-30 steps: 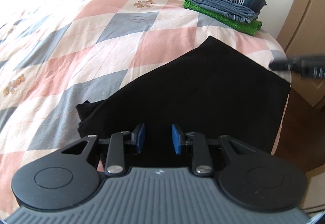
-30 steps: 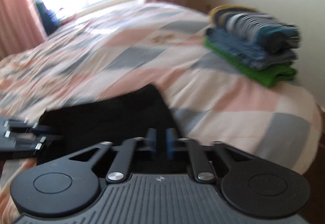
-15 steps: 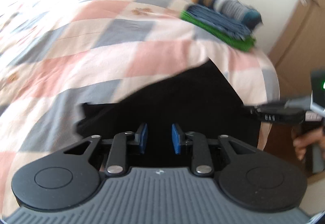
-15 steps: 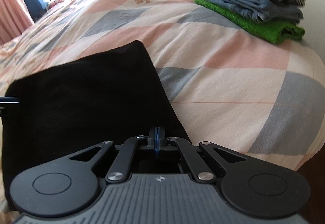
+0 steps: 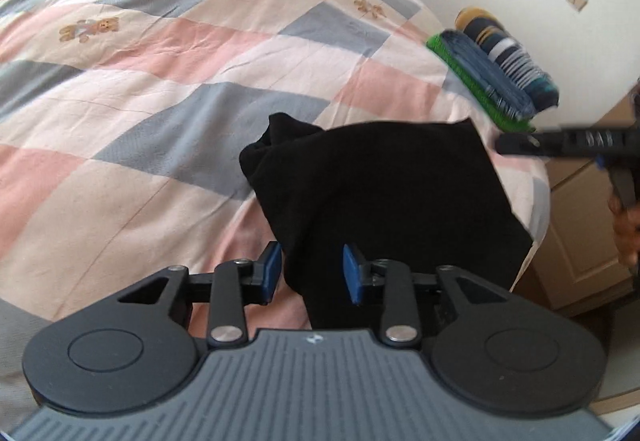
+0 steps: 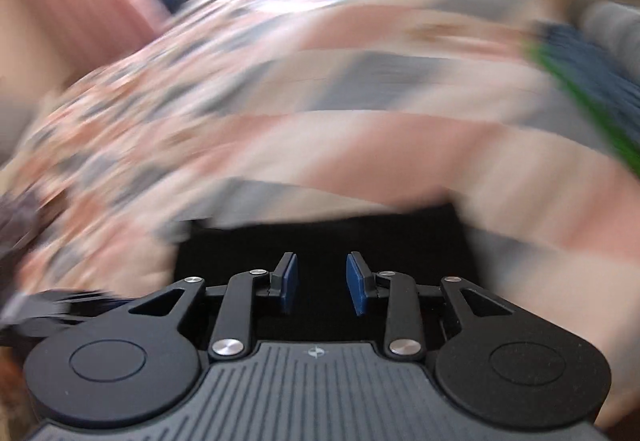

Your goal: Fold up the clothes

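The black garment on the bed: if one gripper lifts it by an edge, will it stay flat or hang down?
The black garment would probably hang limp: its far left corner is already bunched into soft folds. It looks thin, so likely light. Being folded over, its layers may slide apart when the open left gripper lifts only one.

The bed (image 5: 168, 89) is bare quilt across its whole left and far area, open to passage. The black garment (image 5: 380, 185) covers the near right corner and drapes over the near edge. A stack of folded clothes (image 5: 500, 69) blocks the far right edge, near the wall. The right gripper (image 5: 532, 141) occupies the gap between stack and garment. A cabinet (image 5: 580, 225) bounds the bed's right side.
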{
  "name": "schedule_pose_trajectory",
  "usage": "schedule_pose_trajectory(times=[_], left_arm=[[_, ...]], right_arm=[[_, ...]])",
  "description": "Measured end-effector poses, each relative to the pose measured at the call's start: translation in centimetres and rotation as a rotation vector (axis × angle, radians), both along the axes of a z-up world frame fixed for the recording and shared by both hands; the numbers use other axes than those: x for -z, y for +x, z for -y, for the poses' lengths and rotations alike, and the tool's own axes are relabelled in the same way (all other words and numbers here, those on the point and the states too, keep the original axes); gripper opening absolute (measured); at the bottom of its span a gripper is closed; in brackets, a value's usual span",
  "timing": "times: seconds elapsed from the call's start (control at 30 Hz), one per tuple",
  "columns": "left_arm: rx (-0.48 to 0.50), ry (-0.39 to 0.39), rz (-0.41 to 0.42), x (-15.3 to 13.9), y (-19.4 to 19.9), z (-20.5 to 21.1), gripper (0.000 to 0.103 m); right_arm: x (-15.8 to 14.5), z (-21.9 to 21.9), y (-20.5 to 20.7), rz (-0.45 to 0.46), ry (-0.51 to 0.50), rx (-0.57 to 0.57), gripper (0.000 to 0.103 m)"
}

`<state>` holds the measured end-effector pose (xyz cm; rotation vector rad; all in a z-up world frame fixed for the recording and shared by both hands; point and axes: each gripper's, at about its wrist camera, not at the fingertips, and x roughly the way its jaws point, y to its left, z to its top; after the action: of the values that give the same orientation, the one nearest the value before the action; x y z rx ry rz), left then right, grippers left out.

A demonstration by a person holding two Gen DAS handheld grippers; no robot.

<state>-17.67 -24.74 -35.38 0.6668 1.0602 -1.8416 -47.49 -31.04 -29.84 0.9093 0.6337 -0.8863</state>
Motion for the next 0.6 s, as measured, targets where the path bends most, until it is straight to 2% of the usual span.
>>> schedule_pose_trajectory(times=[0.13, 0.23, 0.33, 0.37, 0.4, 0.43, 0.47, 0.53, 0.6], left_arm=[[-0.041, 0.041, -0.066, 1.2, 0.6, 0.6, 0.029], [-0.089, 0.059, -0.097, 1.5, 0.9, 0.8, 0.029], [-0.144, 0.071, -0.110, 1.9, 0.8, 0.7, 0.029], [-0.163, 0.071, -0.106, 2.1, 0.7, 0.6, 0.029], [-0.183, 0.069, -0.099, 2.2, 0.5, 0.4, 0.029], [-0.202, 0.062, -0.091, 2.2, 0.3, 0.2, 0.030], [-0.222, 0.052, -0.086, 2.1, 0.1, 0.0, 0.030], [-0.264, 0.033, -0.071, 2.0, -0.5, -0.4, 0.029], [-0.301, 0.023, -0.032, 2.0, -1.3, -0.7, 0.029]], right_arm=[[0.5, 5.4, 7.2, 0.065, 0.071, -0.232, 0.026], [2.3, 8.4, 11.3, 0.025, 0.160, -0.386, 0.031], [5.3, 10.1, 13.6, -0.028, 0.292, -0.519, 0.035], [5.7, 10.5, 13.6, -0.022, 0.310, -0.543, 0.026], [6.0, 10.8, 13.5, -0.011, 0.322, -0.561, 0.005], [6.3, 11.2, 13.3, 0.000, 0.334, -0.580, 0.005], [6.9, 12.2, 12.6, 0.037, 0.382, -0.553, 0.003], [9.0, 14.3, 10.9, 0.081, 0.497, -0.460, 0.002], [11.1, 15.5, 9.3, 0.100, 0.604, -0.381, 0.006]])
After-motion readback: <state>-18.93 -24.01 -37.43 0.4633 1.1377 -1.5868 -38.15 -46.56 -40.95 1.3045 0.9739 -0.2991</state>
